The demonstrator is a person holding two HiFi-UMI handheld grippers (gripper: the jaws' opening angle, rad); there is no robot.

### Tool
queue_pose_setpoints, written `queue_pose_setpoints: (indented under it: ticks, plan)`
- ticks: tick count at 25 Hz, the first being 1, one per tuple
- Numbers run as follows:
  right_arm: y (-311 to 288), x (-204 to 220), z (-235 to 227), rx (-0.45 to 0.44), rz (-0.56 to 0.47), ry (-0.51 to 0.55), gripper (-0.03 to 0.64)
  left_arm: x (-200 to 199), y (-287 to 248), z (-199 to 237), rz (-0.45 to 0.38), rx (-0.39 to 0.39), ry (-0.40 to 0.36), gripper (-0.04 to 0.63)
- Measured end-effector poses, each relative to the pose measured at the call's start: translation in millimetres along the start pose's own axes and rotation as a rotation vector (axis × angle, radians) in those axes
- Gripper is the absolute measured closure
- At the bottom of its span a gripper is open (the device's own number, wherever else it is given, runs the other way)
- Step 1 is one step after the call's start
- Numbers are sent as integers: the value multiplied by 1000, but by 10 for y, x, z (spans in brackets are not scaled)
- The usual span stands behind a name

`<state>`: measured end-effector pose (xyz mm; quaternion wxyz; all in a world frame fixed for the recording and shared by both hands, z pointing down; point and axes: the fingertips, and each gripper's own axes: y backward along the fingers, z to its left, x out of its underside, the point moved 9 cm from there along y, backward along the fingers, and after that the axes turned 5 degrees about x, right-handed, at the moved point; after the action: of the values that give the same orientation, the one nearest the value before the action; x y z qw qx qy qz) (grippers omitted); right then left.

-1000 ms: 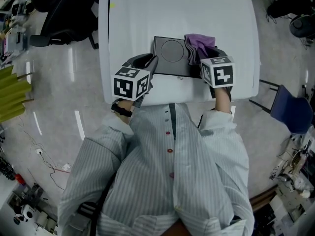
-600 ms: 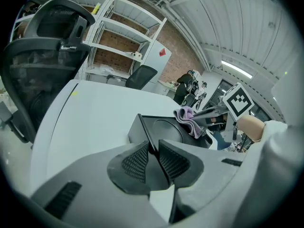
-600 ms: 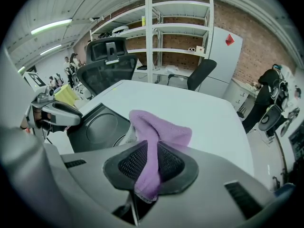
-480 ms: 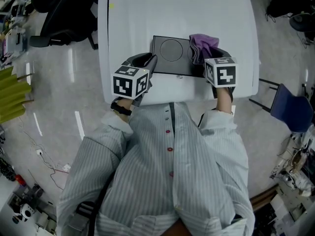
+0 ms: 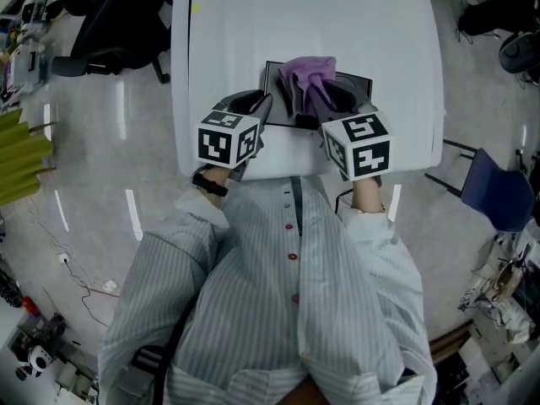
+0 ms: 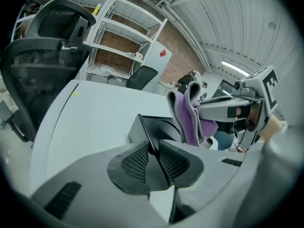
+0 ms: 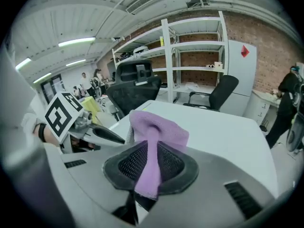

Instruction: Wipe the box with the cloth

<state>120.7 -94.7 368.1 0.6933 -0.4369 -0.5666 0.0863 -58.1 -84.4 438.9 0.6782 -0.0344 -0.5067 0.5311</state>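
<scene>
A flat black box (image 5: 354, 86) with a round impression in its lid lies on the white rectangular table (image 5: 253, 24), close to the middle of the table's near edge. The left claw (image 5: 256, 108) comes in at the box's left near corner. In the left gripper view its two ribbed pads are pressed together on a thin black upright edge of the flat black box (image 6: 167, 127), so the left claw (image 6: 154, 152) is clamped on the box.

The right claw (image 5: 327, 112) reaches over the near side of the box and pinches a soft purple cloth (image 5: 309, 76). In the right gripper view a strip of the purple cloth (image 7: 153, 132) runs down between the closed pads of the right claw (image 7: 149, 164) and bunches into a fold above them. From the head view the bunched cloth sits over the middle of the box lid; whether it touches the lid cannot be told. In the left gripper view the cloth (image 6: 188, 112) hangs in folds just above the box.

A black office chair (image 5: 110, 24) stands on the floor off the table's far left corner, and a blue chair (image 5: 498, 188) stands off its right edge
</scene>
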Motion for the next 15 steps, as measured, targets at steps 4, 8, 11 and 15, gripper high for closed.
queue_pose_setpoints:
  ticks: [4,8,11,15]
  plan:
    - [-233,-36,285,-91,10,28,556,0,-9,-30,-3,-4,3,526]
    - [-471,49,401,-122,52,59,557,0,-18,-24,2,-9,-3,526]
    - [-566,63,419,-129,79,60,560,-6,-6,-4,4,-5,3,526]
    - [-653,57,448,-116,124,115,561,3,15,6,-4,-11,7,526]
